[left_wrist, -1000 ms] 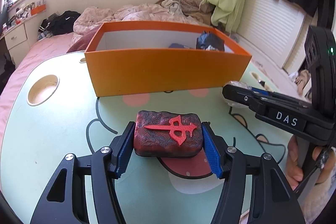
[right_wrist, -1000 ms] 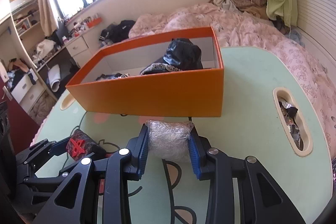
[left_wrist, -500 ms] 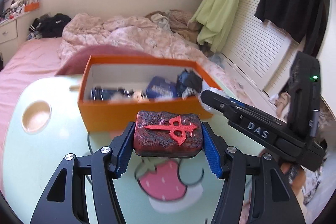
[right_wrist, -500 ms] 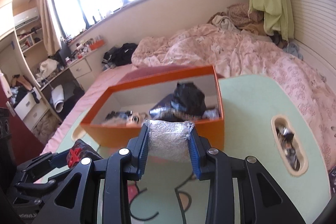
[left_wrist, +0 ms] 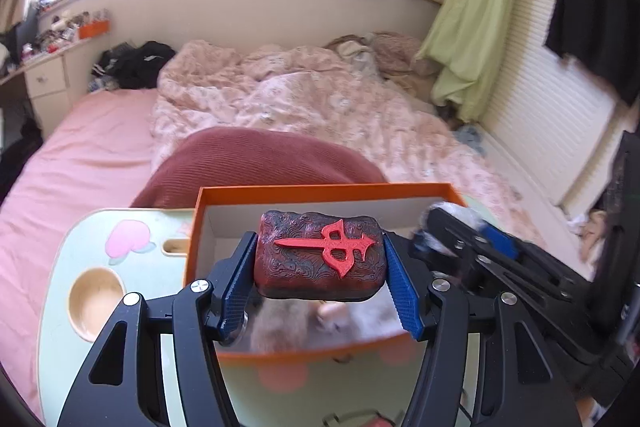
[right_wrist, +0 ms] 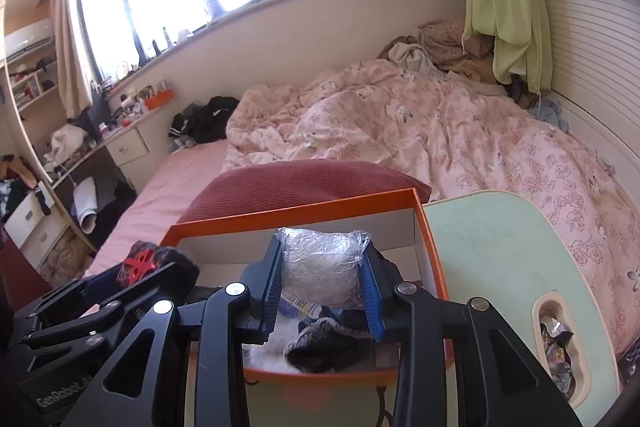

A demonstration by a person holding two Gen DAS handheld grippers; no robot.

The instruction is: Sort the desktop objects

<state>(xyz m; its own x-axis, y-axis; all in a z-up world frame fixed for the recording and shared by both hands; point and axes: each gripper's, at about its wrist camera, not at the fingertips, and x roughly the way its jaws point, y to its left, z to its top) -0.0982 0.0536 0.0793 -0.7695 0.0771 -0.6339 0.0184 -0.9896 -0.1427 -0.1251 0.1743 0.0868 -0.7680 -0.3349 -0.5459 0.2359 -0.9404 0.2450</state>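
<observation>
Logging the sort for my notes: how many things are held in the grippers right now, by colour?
Dark red block with red emblem, in left gripper: 1
Clear plastic-wrapped bundle, in right gripper: 1
Total: 2

Left tongs [left_wrist: 320, 281] and right tongs [right_wrist: 323, 285] both clamped — side by side, angled downward.

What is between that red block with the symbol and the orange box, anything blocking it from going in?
Nothing visible blocks it. The left gripper holds the red block over the open, lidless orange box. The right gripper holds a plastic-wrapped bundle beside it over the same box, apart from the block. Soft items already lie inside.
</observation>
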